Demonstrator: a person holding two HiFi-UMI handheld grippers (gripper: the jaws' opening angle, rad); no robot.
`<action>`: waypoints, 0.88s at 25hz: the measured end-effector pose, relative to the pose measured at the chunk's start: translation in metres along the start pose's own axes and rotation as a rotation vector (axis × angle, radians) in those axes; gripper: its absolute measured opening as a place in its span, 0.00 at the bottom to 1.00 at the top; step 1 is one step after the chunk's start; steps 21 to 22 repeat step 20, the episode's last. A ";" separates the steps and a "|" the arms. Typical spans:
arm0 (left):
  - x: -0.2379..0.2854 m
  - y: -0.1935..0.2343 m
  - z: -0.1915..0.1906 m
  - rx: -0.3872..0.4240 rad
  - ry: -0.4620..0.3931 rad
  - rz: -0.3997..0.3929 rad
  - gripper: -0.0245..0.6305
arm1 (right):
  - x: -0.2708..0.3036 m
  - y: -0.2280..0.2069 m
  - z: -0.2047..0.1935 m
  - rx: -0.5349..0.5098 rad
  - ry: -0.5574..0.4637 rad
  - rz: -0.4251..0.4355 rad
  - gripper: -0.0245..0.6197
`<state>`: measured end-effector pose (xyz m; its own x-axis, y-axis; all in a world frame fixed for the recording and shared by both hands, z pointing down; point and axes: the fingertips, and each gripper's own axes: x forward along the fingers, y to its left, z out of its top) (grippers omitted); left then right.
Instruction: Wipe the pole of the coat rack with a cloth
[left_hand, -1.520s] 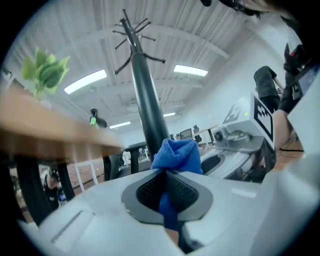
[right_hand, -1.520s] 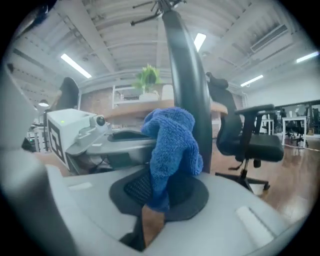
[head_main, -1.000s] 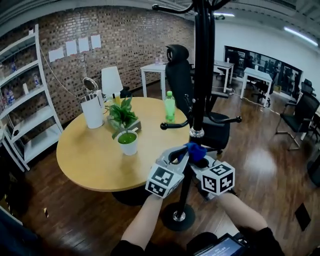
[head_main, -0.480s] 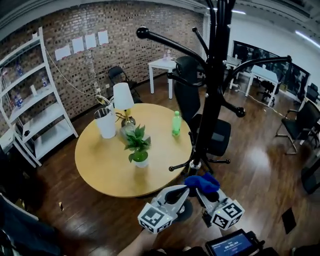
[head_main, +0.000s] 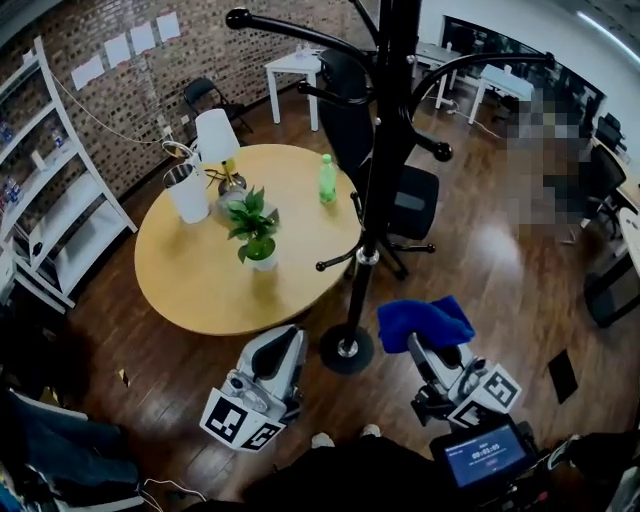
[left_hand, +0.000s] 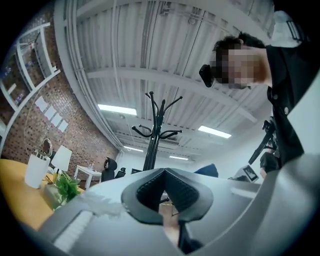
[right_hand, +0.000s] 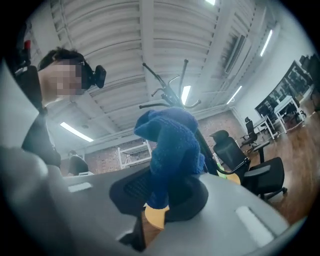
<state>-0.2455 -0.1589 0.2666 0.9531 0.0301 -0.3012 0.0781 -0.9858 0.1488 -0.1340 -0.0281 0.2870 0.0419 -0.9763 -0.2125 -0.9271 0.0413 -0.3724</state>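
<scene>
The black coat rack (head_main: 378, 150) rises from its round base (head_main: 346, 348) on the wood floor, with hooks spreading at the top. My right gripper (head_main: 428, 348) stands right of the base, apart from the pole, shut on a blue cloth (head_main: 422, 320) that bunches over its jaws. In the right gripper view the cloth (right_hand: 172, 150) hangs from my right gripper (right_hand: 159, 197) and hides most of the rack (right_hand: 167, 92) behind it. My left gripper (head_main: 288, 338) is left of the base, jaws together and holding nothing. The left gripper view shows my left gripper (left_hand: 164, 172) with the rack (left_hand: 154, 135) beyond.
A round wooden table (head_main: 190, 290) stands left of the rack with a potted plant (head_main: 255, 235), green bottle (head_main: 326, 178), white jug (head_main: 187, 192) and lamp (head_main: 218, 140). A black office chair (head_main: 405, 200) is behind the pole. White shelving (head_main: 55, 220) lines the left wall.
Both grippers have come away from the pole and moved apart, toward me. The cloth left the pole and now rides only in the right gripper. The head view sits higher and further back.
</scene>
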 end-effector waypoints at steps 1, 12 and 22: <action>-0.002 0.000 -0.005 0.000 0.012 0.002 0.04 | 0.002 0.003 -0.007 0.011 0.010 0.000 0.12; 0.001 -0.014 -0.024 -0.045 0.052 -0.055 0.04 | 0.020 0.030 -0.033 0.108 0.034 0.019 0.12; -0.005 0.008 -0.023 -0.045 0.054 -0.030 0.04 | 0.027 0.026 -0.038 0.126 0.041 0.006 0.12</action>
